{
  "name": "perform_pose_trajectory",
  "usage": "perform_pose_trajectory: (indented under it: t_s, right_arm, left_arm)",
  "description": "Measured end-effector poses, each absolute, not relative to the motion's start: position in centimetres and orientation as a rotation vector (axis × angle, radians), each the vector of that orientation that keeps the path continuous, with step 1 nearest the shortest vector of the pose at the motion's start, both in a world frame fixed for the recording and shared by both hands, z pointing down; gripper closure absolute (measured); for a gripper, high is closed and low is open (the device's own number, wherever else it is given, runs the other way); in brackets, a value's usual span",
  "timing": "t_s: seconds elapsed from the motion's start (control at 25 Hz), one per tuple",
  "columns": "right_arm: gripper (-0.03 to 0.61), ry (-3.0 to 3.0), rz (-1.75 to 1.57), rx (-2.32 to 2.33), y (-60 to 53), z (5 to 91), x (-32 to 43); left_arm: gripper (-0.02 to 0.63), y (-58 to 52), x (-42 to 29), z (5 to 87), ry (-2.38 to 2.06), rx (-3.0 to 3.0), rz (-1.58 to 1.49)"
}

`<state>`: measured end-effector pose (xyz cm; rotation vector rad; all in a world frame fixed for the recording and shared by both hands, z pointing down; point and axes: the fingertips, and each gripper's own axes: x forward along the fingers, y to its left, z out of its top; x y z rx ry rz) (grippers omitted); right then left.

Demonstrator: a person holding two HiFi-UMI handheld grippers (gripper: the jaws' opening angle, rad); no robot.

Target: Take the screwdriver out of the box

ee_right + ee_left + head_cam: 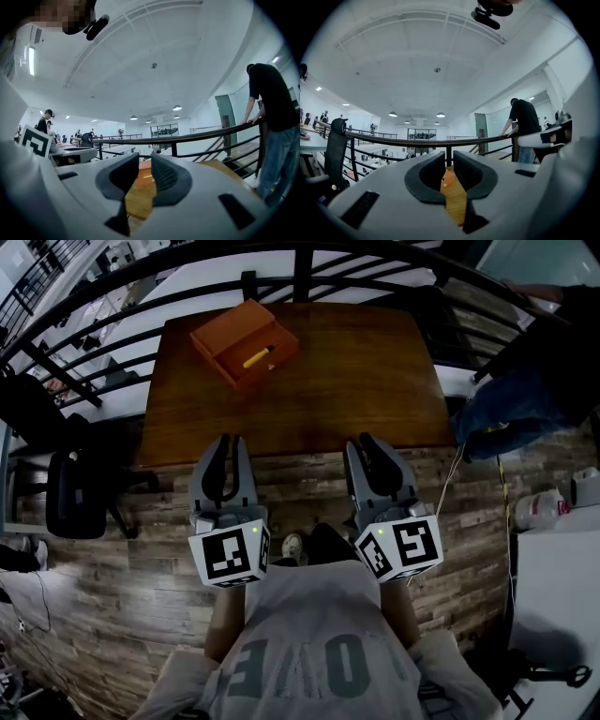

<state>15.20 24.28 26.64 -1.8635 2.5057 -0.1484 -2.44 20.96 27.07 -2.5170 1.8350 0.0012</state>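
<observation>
Short of the brown wooden table (375, 381), my left gripper (229, 439) and right gripper (364, 439) sit level, clenched empty, staged for reaching the yellow-handled screwdriver (258, 357) in the open orange box (223, 331).

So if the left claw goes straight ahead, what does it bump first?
Probably the orange box, seen right between the left claw tips across the wooden table. Height is hard to judge; if it rides high, it would pass over to the black railing.
</observation>
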Motion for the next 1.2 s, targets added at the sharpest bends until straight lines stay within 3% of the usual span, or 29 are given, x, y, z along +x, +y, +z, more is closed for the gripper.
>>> perform_pose_trajectory:
  t_s: [0.72, 1.2]
  right_arm:
    - [0.491, 2.412, -0.123, -1.897, 21.9, 25.8, 16.2]
    - [0.491, 2.459, -0.080, -1.845, 14.6, 25.1, 16.9]
  left_arm:
    - [0.552, 17.8, -1.2, 26.2, 1.729, -2.546, 0.014]
    - [0.552, 11.6, 0.1, 26.6, 1.759, -2.551, 0.037]
